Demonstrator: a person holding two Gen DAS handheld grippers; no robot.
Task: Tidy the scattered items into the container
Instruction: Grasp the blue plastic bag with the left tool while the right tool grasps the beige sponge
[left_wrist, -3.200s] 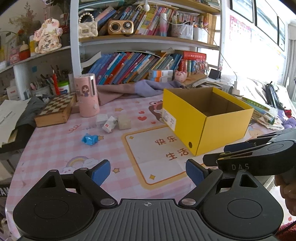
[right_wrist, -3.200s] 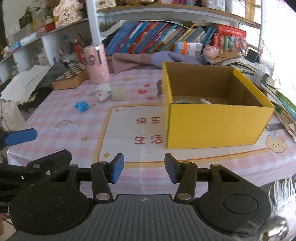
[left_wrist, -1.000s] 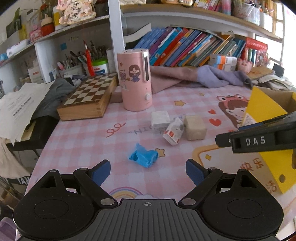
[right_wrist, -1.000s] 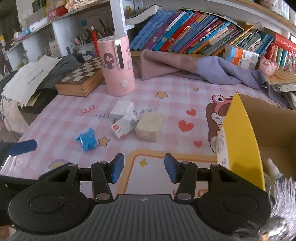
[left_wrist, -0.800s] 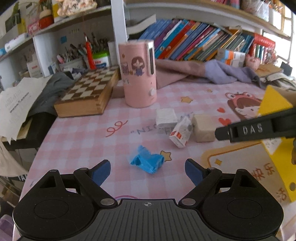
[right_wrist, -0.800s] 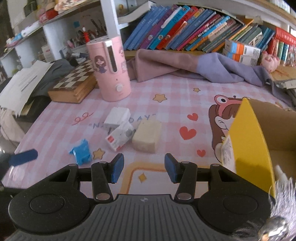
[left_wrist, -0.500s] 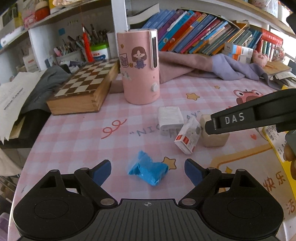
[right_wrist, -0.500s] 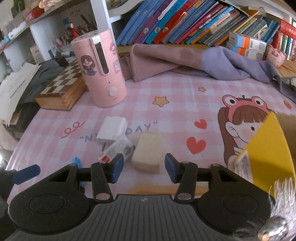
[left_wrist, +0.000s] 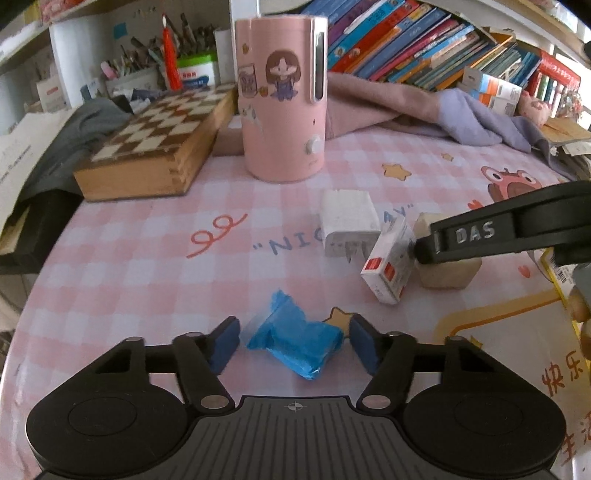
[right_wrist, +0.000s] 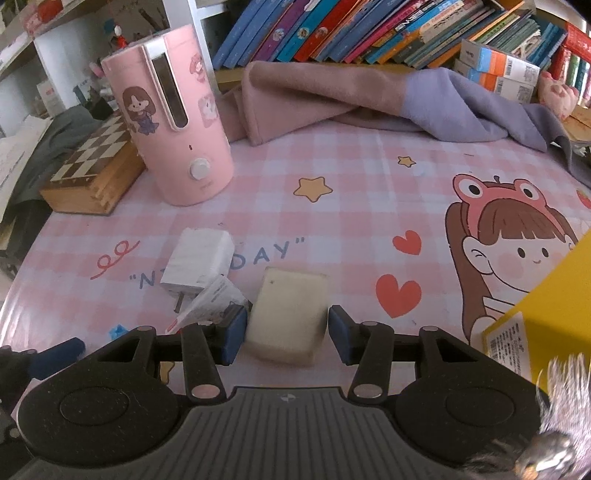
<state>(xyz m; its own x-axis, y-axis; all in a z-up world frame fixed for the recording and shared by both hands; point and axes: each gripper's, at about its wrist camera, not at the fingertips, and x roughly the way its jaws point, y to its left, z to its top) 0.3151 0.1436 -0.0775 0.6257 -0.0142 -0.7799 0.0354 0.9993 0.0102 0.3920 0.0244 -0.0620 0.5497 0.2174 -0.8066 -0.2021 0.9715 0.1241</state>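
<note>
A crumpled blue wrapper (left_wrist: 295, 341) lies on the pink checked tablecloth between the pads of my left gripper (left_wrist: 293, 345). Its jaws are closing, and a thin gap shows on each side. My right gripper (right_wrist: 286, 332) straddles a beige block (right_wrist: 290, 314); its jaws are closing slightly and the pads stand just off the block's sides. Beside the block lie a small white and red carton (right_wrist: 216, 299) and a white charger plug (right_wrist: 199, 258). A corner of the yellow box (right_wrist: 550, 321) shows at the right.
A pink cylinder with stickers (left_wrist: 282, 99) and a wooden chess box (left_wrist: 155, 147) stand behind the items. A pink and purple cloth (right_wrist: 369, 96) lies along the bookshelf. Papers and dark cloth hang off the table's left edge.
Both grippers moved forward and down over the items. The left jaws narrowed around the blue wrapper. The right gripper came over the beige block, now between its pads.
</note>
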